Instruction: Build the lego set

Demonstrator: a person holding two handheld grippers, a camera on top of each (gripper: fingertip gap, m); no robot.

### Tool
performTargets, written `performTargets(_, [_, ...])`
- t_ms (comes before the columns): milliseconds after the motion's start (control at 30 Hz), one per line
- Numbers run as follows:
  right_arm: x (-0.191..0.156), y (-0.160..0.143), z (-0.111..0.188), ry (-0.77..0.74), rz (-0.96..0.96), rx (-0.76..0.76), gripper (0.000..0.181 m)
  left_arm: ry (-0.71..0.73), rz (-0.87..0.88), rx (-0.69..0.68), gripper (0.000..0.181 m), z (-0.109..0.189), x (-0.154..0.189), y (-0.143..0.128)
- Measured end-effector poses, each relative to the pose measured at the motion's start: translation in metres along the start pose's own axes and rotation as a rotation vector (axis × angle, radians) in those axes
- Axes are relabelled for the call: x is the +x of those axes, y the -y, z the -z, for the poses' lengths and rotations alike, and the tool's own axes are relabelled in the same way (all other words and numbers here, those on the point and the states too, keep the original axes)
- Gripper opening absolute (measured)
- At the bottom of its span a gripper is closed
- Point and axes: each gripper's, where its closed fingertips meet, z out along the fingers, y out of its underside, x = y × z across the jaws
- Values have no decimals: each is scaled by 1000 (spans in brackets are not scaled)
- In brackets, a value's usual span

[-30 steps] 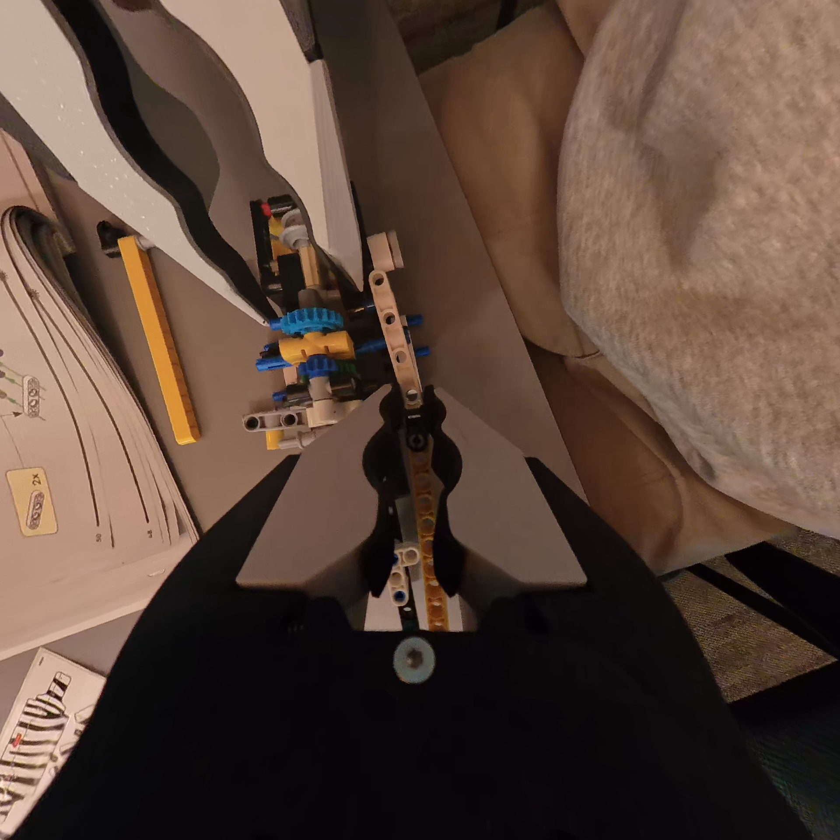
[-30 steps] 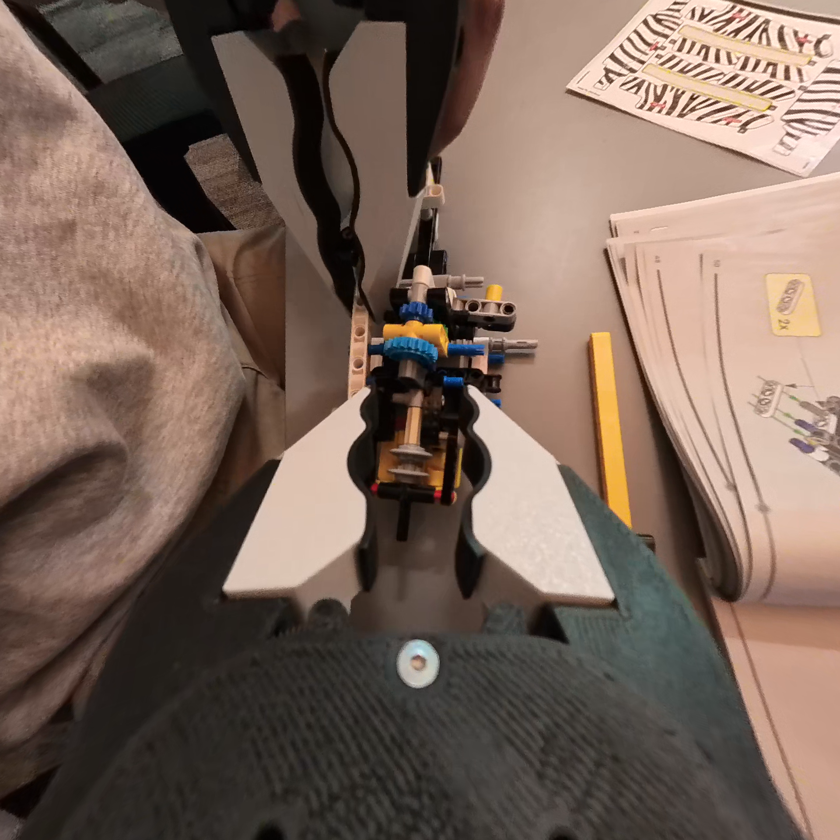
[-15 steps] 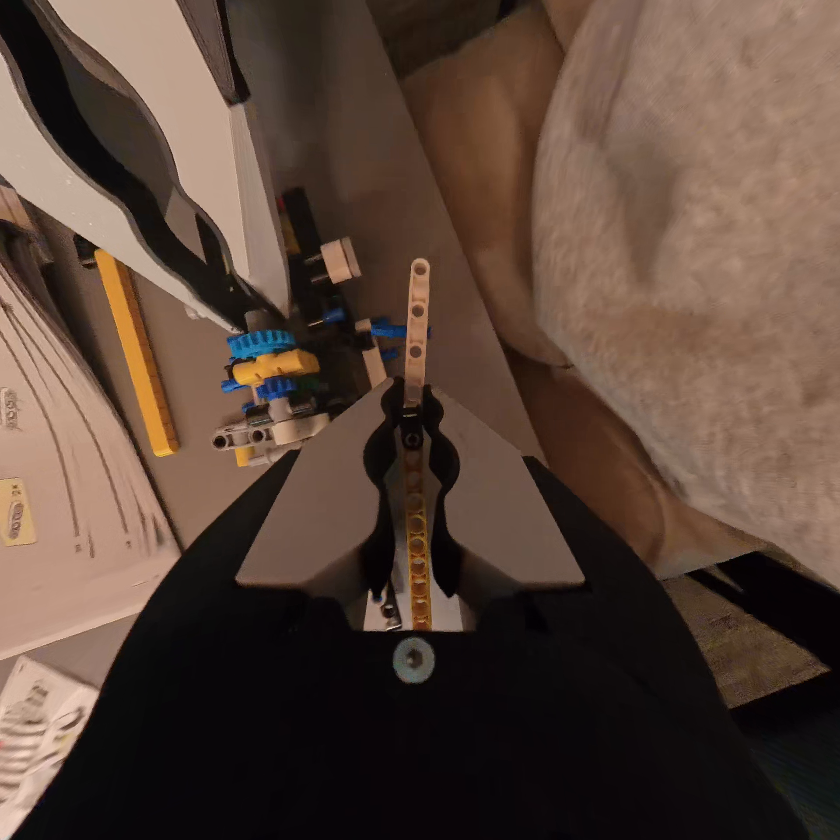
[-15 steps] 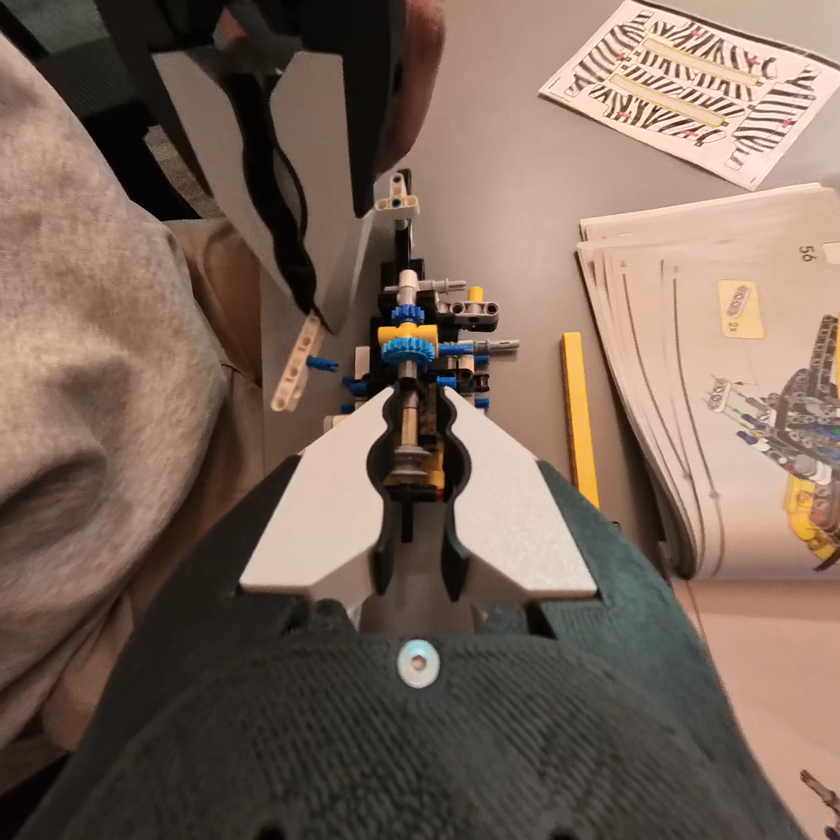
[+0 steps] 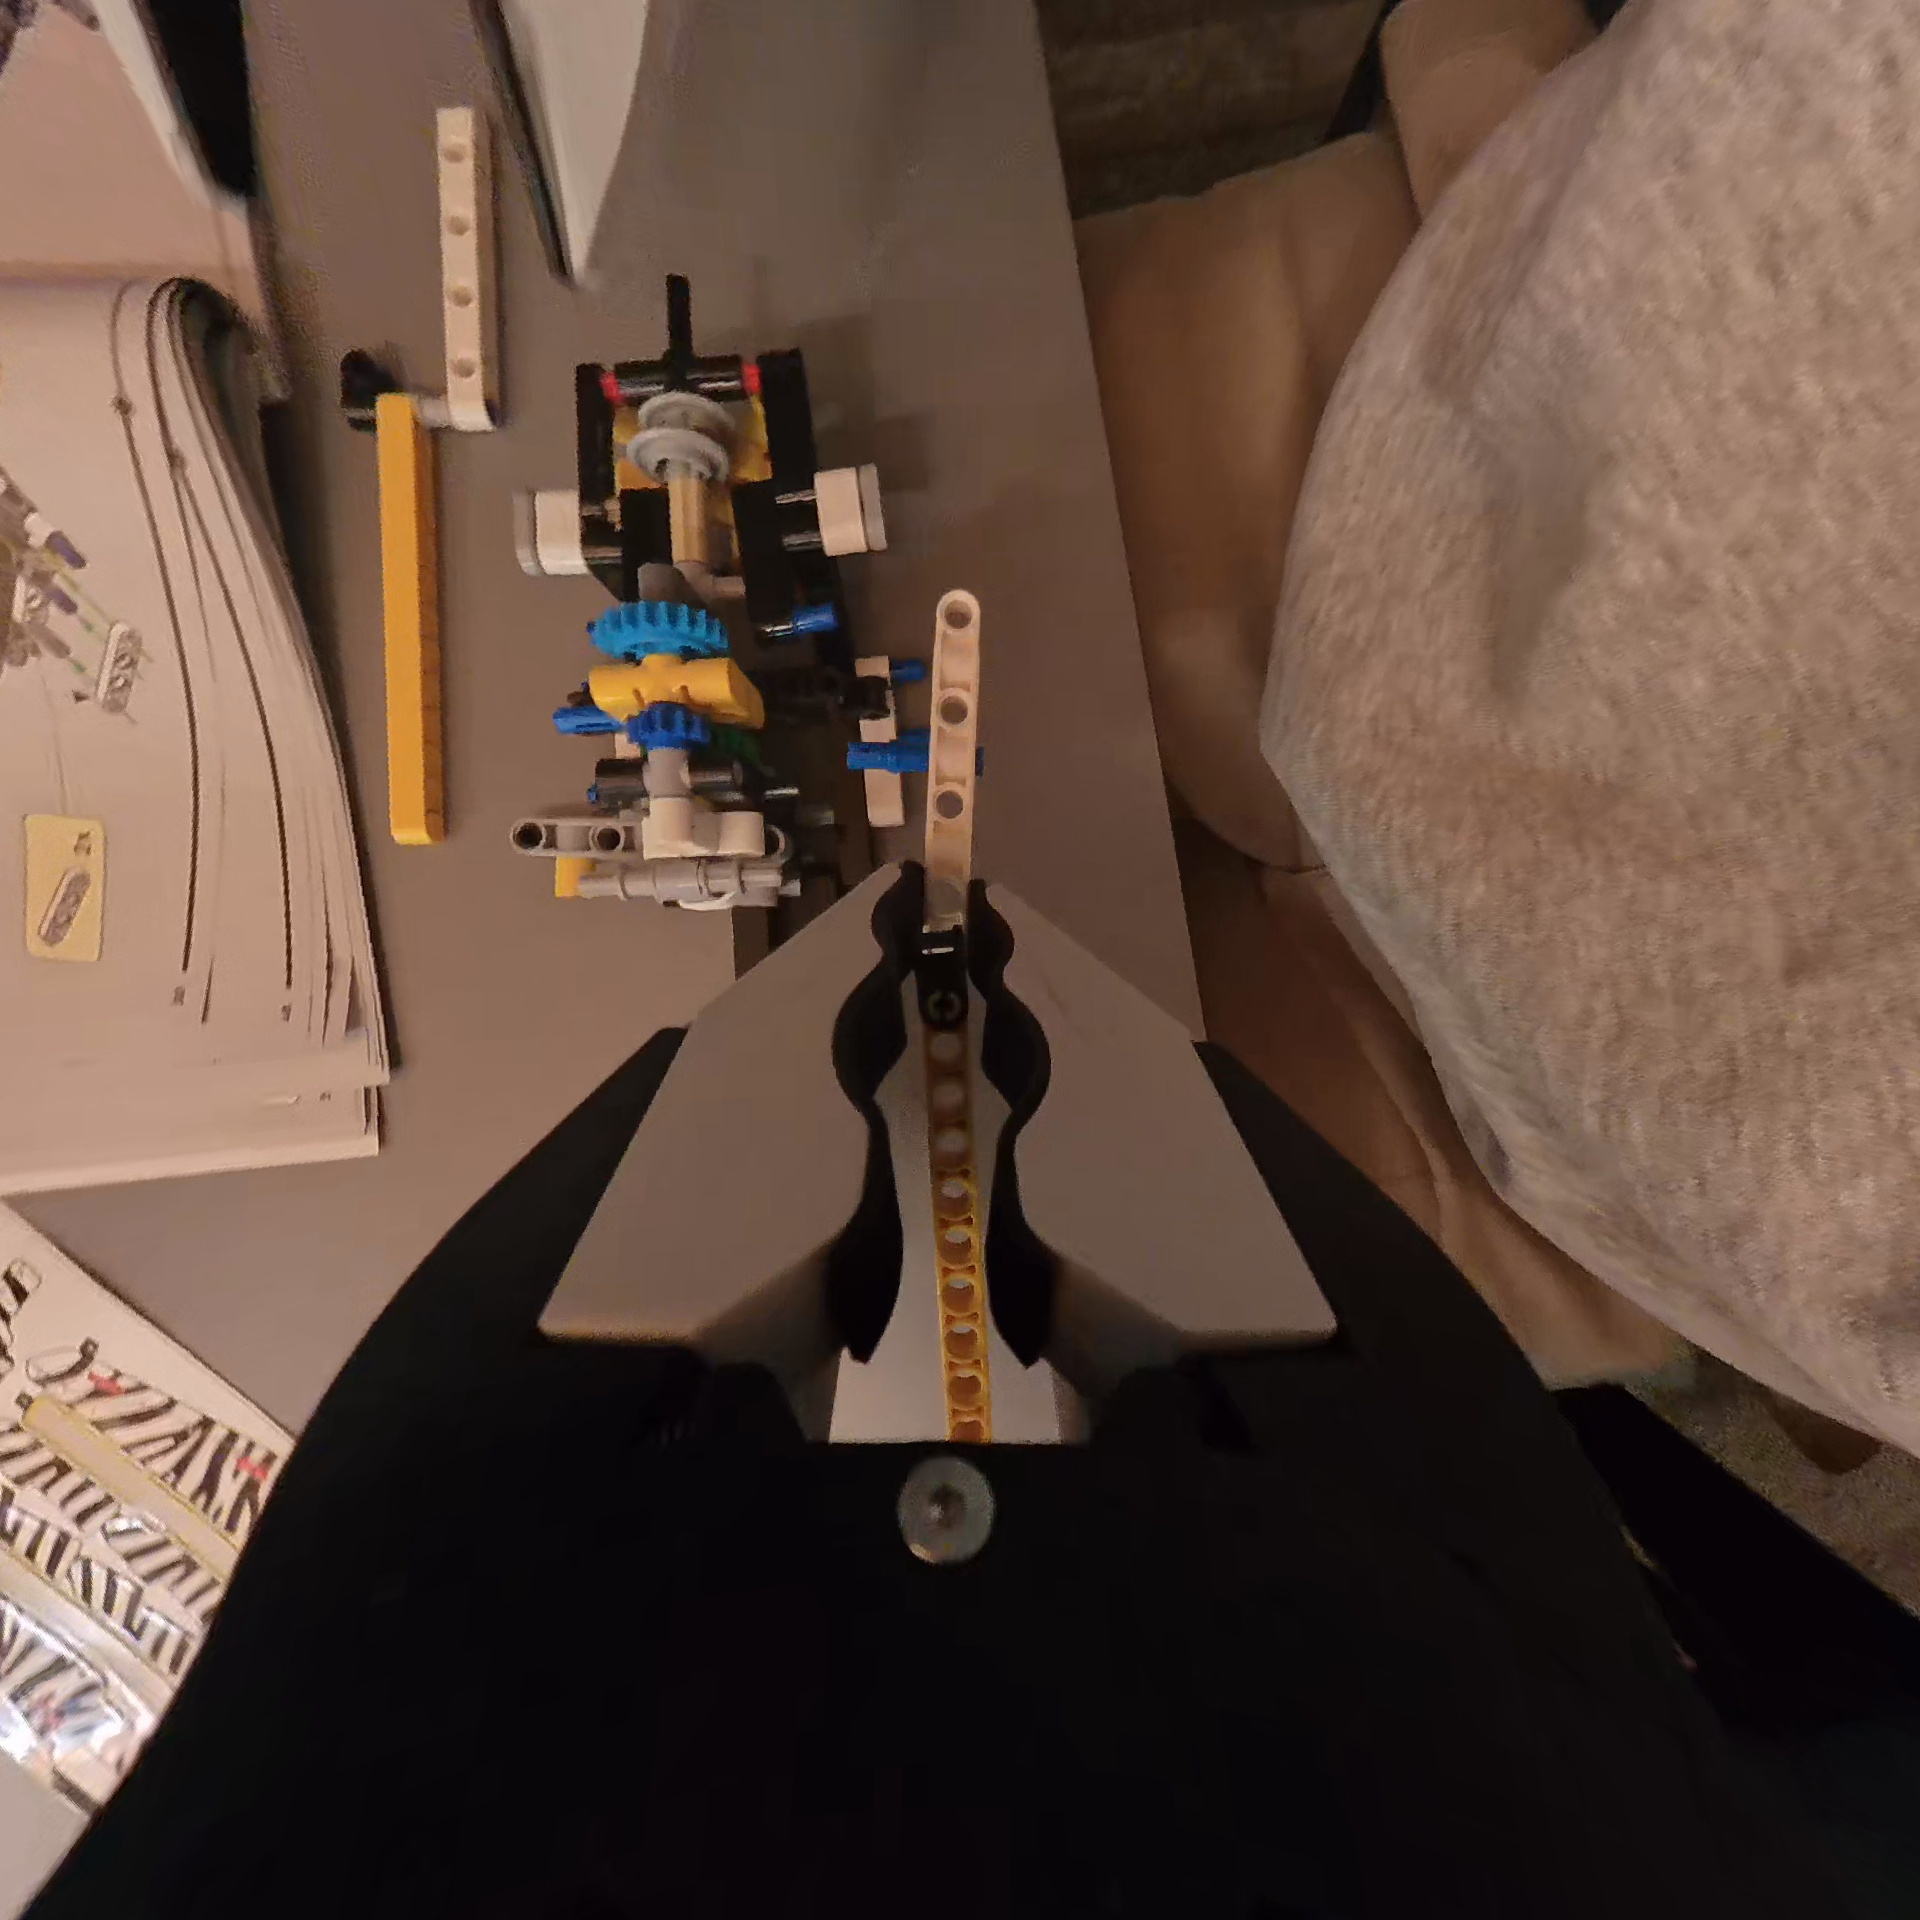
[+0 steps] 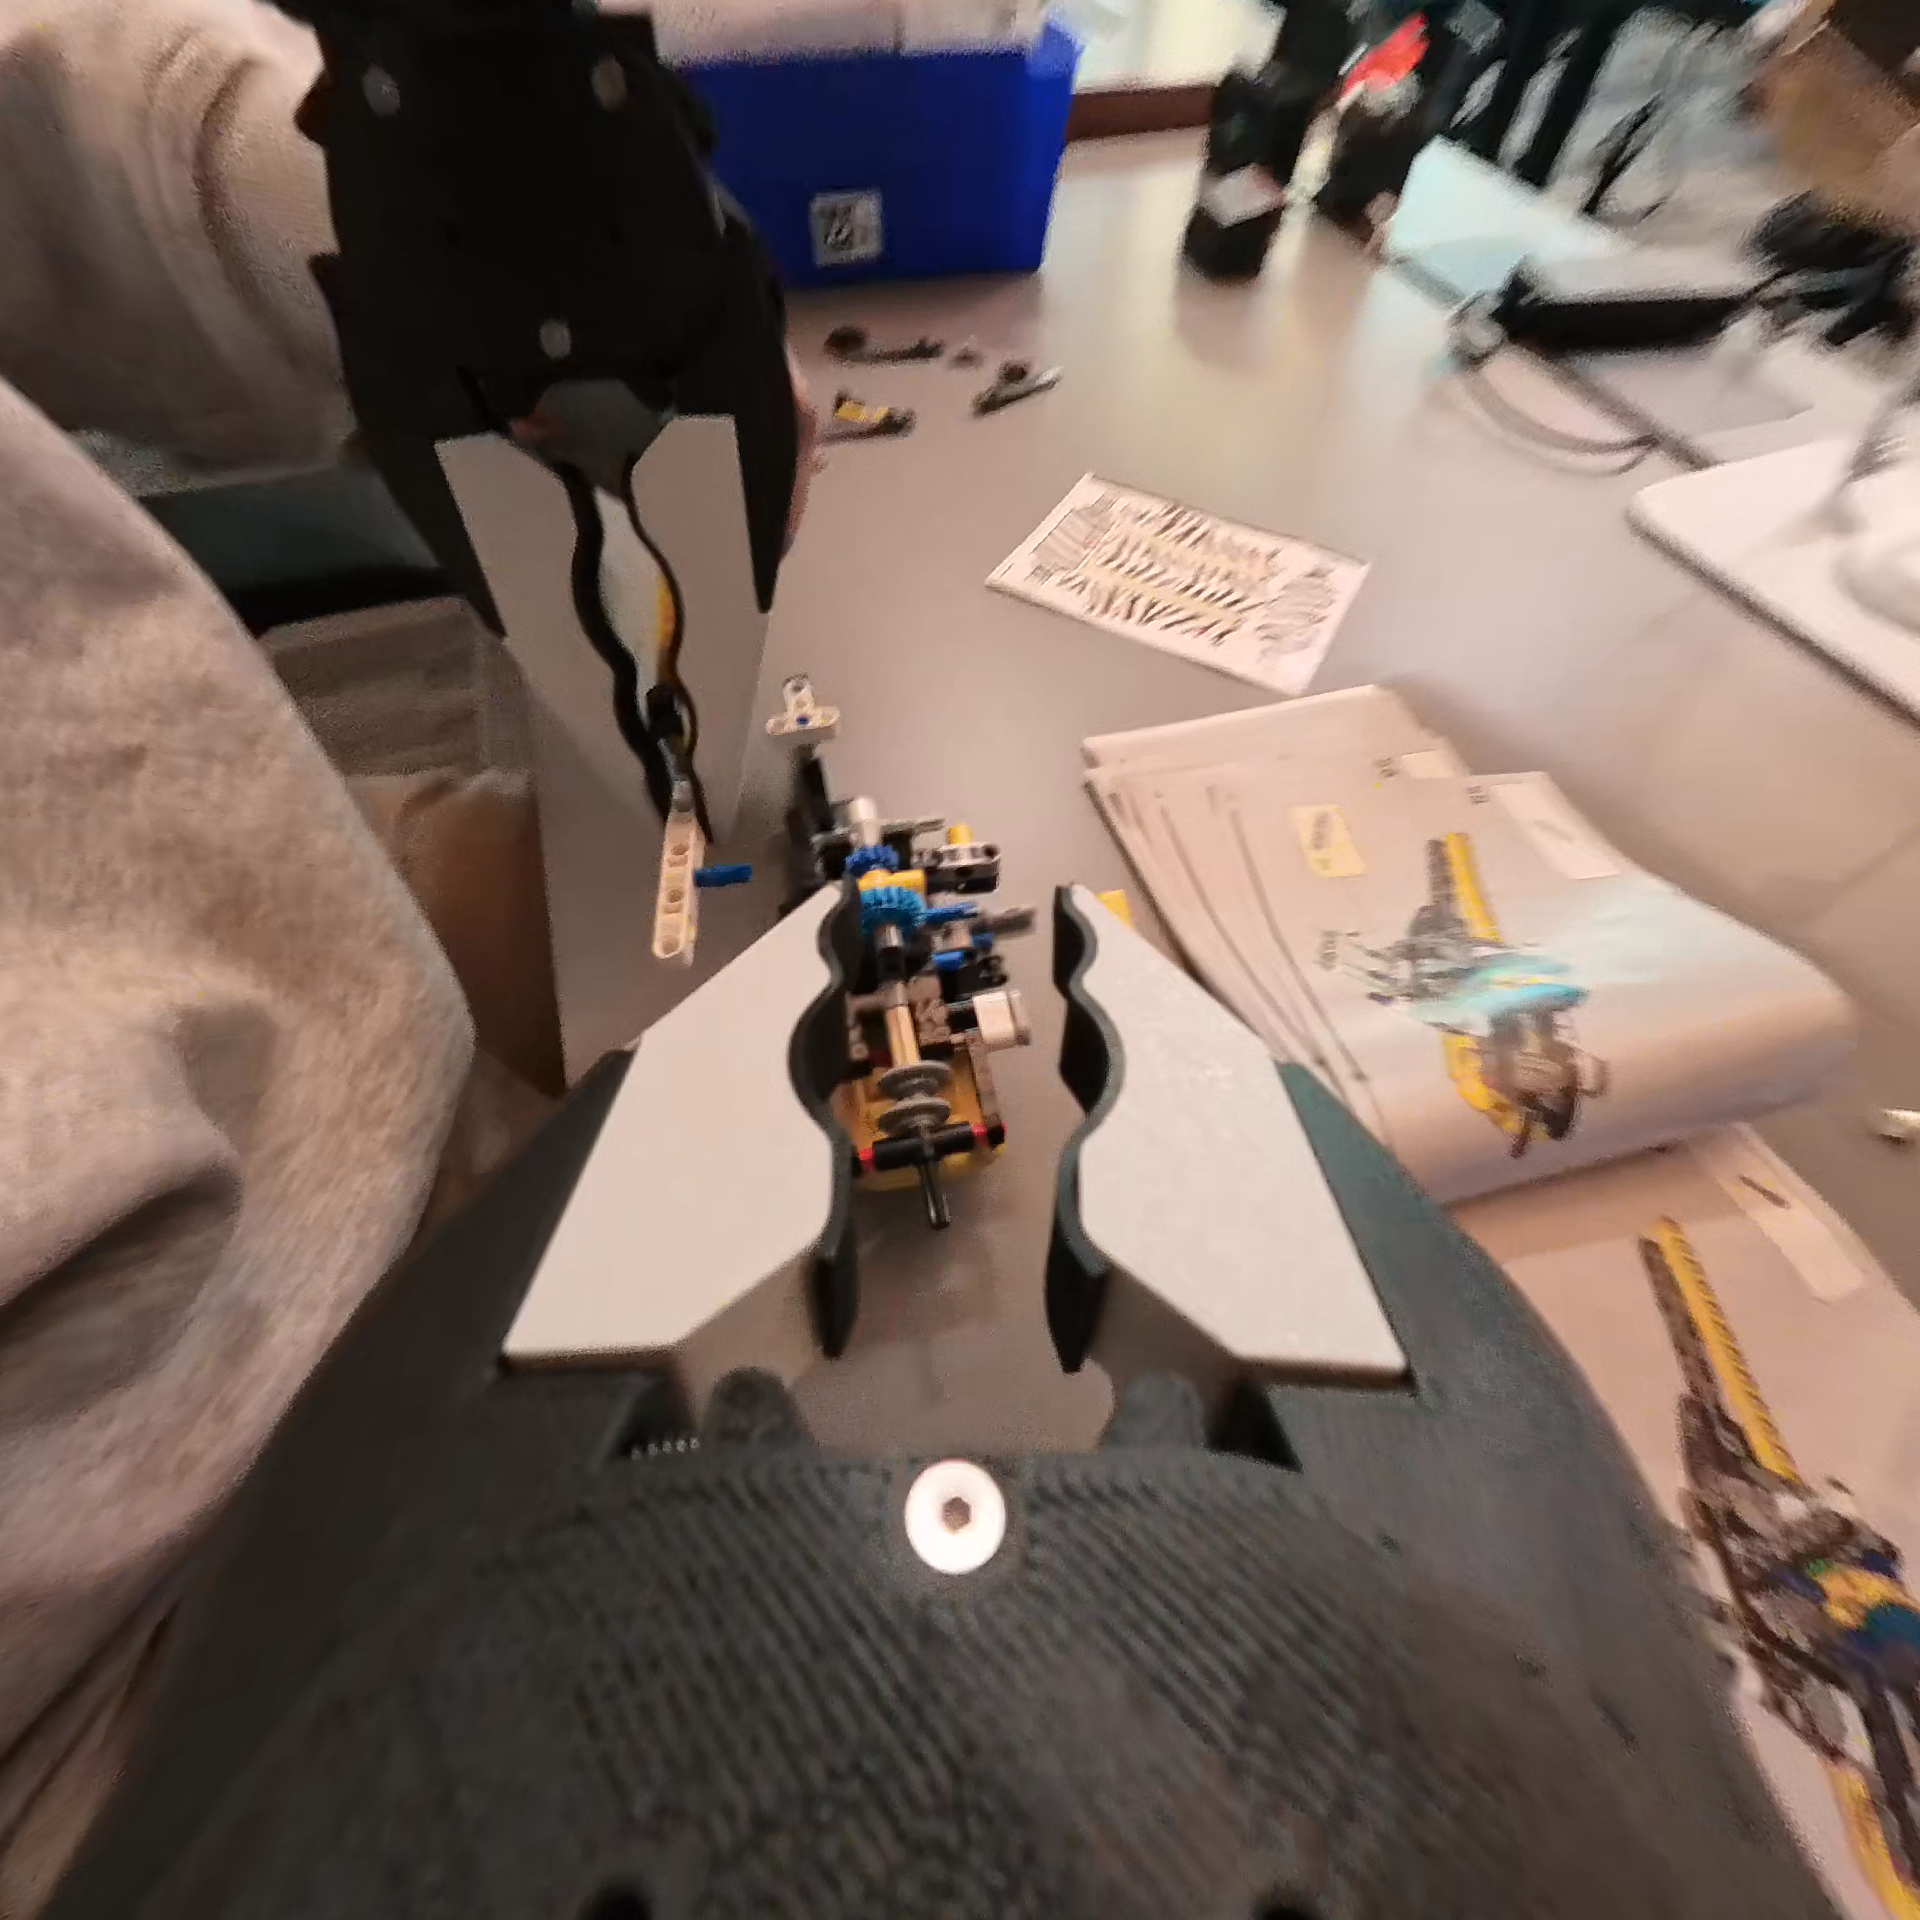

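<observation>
Nearest, the left tongs (image 5: 943, 904) are pinched narrow on a beam piece (image 5: 952, 717): a yellow length runs back between the fingers, a black joint sits at the tips, and a pale length pokes out ahead. A blue pin (image 5: 885, 753) sticks from its side toward the model. The right tongs (image 6: 951, 914) stand wide and hold nothing; their fingers flank the near end of the model (image 6: 914, 1029) without touching it, as far as the blur allows.

Just ahead and left of the left tongs, the model (image 5: 675, 665) lies on the table (image 5: 831, 208): a black frame with a grey shaft, blue gears and a yellow block already fitted. Further left lie a loose yellow beam (image 5: 410, 623) with a white beam (image 5: 464, 270) at its far end, and beyond them the open manual (image 5: 177, 727). A sticker sheet (image 6: 1174, 582) lies far ahead of the right tongs, with small spare parts (image 6: 925, 379) and a blue bin (image 6: 883, 156) beyond it.

I judge the build early: a drive core exists, the held beam is not yet joined, and the loose beams and spares are left to fit.
</observation>
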Motion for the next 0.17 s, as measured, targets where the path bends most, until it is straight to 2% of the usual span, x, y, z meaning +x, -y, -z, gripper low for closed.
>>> performTargets(33, [1,3,5,-49,14,37,34,16,17,1,5,1,-1,-1])
performTargets(167, [1,-7,20,-189,57,67,33,35,90,11,5,8,0,-5])
